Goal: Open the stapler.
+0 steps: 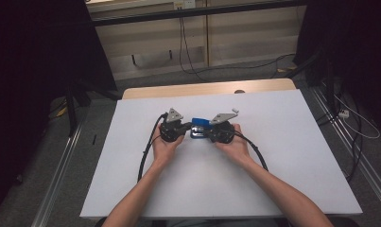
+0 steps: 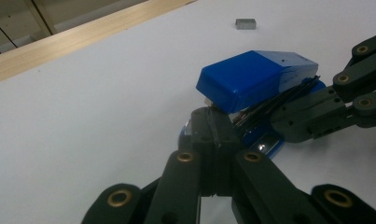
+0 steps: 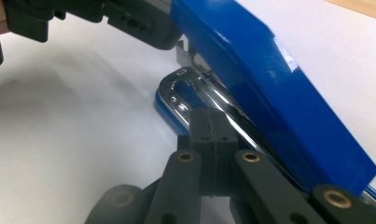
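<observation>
A blue stapler lies on the white table with its top lifted off the chrome rail. A hand holds my left gripper at the stapler's left end. In the left gripper view its jaws are pressed together, tips against the base under the blue top. My right gripper sits at the stapler's right end. In the right gripper view it is shut, tips touching the chrome rail below the blue top. I cannot tell whether either one pinches a part.
A small grey block lies on the table beyond the stapler. A wooden strip borders the table's far edge. Cables trail from both grippers toward the person. Dark stands and floor cables surround the table.
</observation>
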The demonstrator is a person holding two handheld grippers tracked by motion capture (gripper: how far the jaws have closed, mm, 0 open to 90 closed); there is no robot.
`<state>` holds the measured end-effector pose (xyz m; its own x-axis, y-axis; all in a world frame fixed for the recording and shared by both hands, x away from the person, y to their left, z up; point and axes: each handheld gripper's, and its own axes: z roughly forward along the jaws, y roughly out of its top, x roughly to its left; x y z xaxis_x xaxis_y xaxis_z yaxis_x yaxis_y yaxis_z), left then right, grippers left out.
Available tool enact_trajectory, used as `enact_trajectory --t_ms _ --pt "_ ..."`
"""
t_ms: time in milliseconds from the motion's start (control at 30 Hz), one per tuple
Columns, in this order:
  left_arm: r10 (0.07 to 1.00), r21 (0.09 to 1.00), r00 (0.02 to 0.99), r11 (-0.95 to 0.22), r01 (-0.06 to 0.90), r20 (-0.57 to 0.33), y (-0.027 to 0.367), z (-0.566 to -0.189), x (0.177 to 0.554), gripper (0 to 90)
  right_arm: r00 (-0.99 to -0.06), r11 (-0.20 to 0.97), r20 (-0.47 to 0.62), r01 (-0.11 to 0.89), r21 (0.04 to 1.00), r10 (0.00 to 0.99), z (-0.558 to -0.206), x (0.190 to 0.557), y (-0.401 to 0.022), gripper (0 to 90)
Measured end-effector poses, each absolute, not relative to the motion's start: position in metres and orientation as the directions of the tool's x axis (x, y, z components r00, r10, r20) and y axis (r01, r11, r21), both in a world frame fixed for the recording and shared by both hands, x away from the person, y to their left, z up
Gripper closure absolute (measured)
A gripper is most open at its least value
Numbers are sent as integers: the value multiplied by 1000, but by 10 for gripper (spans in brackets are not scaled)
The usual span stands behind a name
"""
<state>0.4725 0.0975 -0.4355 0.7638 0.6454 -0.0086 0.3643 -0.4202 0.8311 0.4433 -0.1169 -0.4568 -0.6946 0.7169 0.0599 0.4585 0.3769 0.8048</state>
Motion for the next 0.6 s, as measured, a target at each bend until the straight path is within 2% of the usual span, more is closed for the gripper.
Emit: enact_trajectory --t_ms 233,600 --pt "646 839 763 -410 358 -9 97 -435 472 900 -709 403 34 439 803 704 -456 442 -114 900" --pt "648 843 762 -406 352 -6 96 -431 471 900 -705 352 20 379 856 709 -446 440 -107 900"
